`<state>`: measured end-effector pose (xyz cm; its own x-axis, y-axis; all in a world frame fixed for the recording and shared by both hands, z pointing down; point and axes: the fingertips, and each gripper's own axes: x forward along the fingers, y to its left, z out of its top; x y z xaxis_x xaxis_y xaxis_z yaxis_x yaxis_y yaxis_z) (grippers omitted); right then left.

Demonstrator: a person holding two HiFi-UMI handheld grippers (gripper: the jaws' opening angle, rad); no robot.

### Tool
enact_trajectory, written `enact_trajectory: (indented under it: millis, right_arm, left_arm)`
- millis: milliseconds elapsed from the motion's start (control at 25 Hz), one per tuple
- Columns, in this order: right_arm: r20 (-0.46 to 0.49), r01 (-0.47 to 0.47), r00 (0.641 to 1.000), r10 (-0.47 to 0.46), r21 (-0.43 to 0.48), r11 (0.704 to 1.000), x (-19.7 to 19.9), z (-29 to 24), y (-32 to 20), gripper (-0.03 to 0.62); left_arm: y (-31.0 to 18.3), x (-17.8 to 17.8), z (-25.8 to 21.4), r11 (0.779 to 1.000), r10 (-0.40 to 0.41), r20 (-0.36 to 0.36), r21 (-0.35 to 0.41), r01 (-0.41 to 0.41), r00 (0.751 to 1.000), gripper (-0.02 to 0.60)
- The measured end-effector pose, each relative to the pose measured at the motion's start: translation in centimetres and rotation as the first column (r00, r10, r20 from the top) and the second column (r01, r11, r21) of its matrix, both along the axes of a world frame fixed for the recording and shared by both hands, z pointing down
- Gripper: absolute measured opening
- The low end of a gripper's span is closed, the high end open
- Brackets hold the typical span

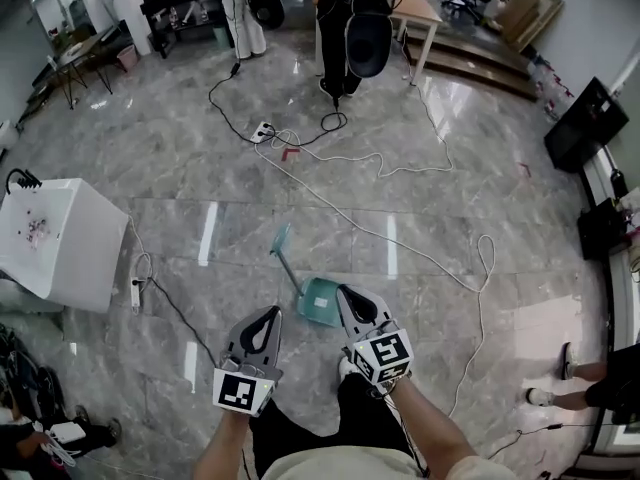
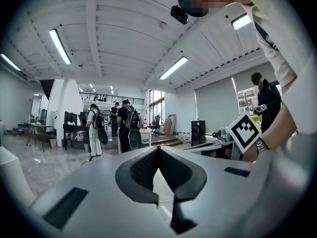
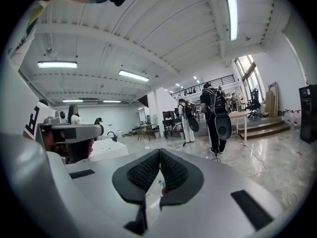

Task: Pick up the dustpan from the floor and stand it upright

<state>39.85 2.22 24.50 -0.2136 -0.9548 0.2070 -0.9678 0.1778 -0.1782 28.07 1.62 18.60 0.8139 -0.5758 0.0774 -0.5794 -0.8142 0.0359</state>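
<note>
The teal dustpan (image 1: 316,303) lies flat on the marble floor (image 1: 200,168), its handle pointing far-left. The right gripper (image 1: 345,296) hovers at its right edge and the left gripper (image 1: 270,318) near-left of it. Both have their jaws pressed together, gripping nothing.

White box (image 1: 60,233) at my left, white cable (image 1: 355,223) snaking over the marble floor (image 1: 180,168) ahead, wooden table (image 1: 418,10) beyond

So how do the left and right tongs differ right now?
In the head view, the right tongs show right beside the teal dustpan; the left tongs show apart, left of it. The right tongs are held further forward than the left tongs. Both are shut and empty.
</note>
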Motion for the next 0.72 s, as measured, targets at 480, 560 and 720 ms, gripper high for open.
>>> enact_trajectory:
  millis: [480,560,720]
  right_arm:
    - [-0.016,-0.055,0.998,0.056,0.064,0.996,-0.9,-12.0,10.4,0.017]
    - [-0.016,-0.081,0.996,0.082,0.064,0.995,-2.4,-12.8,11.6,0.017]
    - [-0.005,-0.109,0.994,0.110,0.079,0.991,-6.8,-13.6,13.9,0.018]
  left_arm:
    - [8.5,-4.7,-10.4,0.990,-0.122,-0.013,0.073,0.123,0.992,0.011]
    - [10.8,-5.5,-10.4,0.993,-0.097,-0.006,0.064,0.098,0.995,0.011]
    - [13.7,-8.3,-10.6,0.995,-0.090,-0.056,0.045,0.092,0.994,0.011]
